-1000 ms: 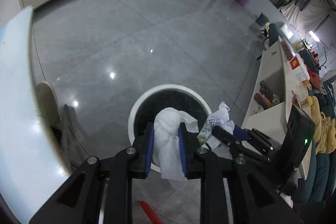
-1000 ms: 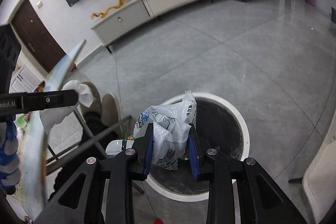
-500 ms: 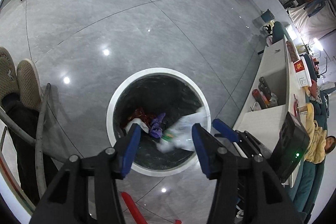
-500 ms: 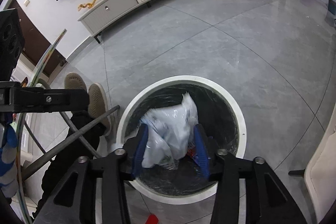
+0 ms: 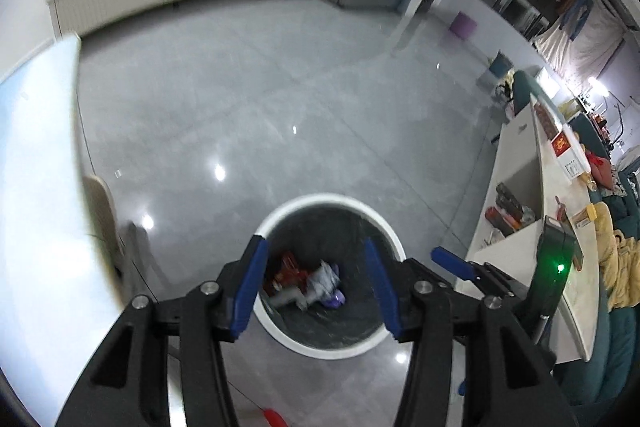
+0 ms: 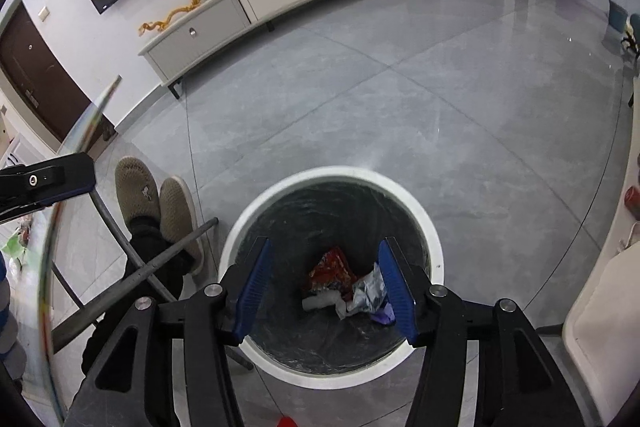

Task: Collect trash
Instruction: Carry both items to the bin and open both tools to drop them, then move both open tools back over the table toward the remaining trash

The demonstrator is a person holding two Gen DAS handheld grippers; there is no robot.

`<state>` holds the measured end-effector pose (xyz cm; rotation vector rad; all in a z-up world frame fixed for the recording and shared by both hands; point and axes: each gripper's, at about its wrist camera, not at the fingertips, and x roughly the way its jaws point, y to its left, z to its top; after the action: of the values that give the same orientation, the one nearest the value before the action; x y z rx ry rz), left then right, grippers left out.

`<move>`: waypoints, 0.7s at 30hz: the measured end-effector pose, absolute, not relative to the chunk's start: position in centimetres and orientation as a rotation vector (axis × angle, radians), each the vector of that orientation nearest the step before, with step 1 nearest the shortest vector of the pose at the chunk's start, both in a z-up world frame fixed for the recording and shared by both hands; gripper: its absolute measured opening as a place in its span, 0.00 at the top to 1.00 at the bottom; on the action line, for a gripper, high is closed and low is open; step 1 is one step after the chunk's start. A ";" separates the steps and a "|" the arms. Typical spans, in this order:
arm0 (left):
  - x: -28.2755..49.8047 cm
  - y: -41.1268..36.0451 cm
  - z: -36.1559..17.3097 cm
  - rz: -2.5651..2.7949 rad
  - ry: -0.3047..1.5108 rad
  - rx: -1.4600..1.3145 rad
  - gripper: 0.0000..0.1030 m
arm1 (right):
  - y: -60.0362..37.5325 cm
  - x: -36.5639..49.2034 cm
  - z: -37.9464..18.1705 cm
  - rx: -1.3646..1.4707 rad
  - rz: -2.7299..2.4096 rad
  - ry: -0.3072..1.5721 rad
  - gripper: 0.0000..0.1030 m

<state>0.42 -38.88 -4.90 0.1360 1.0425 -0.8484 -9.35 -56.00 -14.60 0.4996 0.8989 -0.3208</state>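
2 slippers (image 6: 158, 201) beside the bin (image 6: 424, 223) — table leg (image 6: 132, 277) between.

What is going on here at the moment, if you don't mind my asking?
A person is collecting trash with a handheld gripper in each hand. Both the left gripper and the right gripper hang open and empty over a white-rimmed bin on the grey floor. Crumpled wrappers and a plastic bag lie at the bottom of the bin. The person's slippered feet are beside it.
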 end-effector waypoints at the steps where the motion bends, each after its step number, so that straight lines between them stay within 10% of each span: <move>1: 0.3 -38.2 -4.3 -0.847 1.020 0.135 0.52 | -55.8 -9.4 -13.9 0.488 -0.322 0.889 0.47; 21: 0.8 -18.2 2.4 -0.575 0.764 0.098 0.44 | -45.0 -7.3 -1.2 0.299 -0.151 0.701 0.47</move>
<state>0.81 -18.20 2.42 0.0981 0.7639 -0.5748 -7.30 -45.03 -1.23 0.2985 0.7011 -0.1511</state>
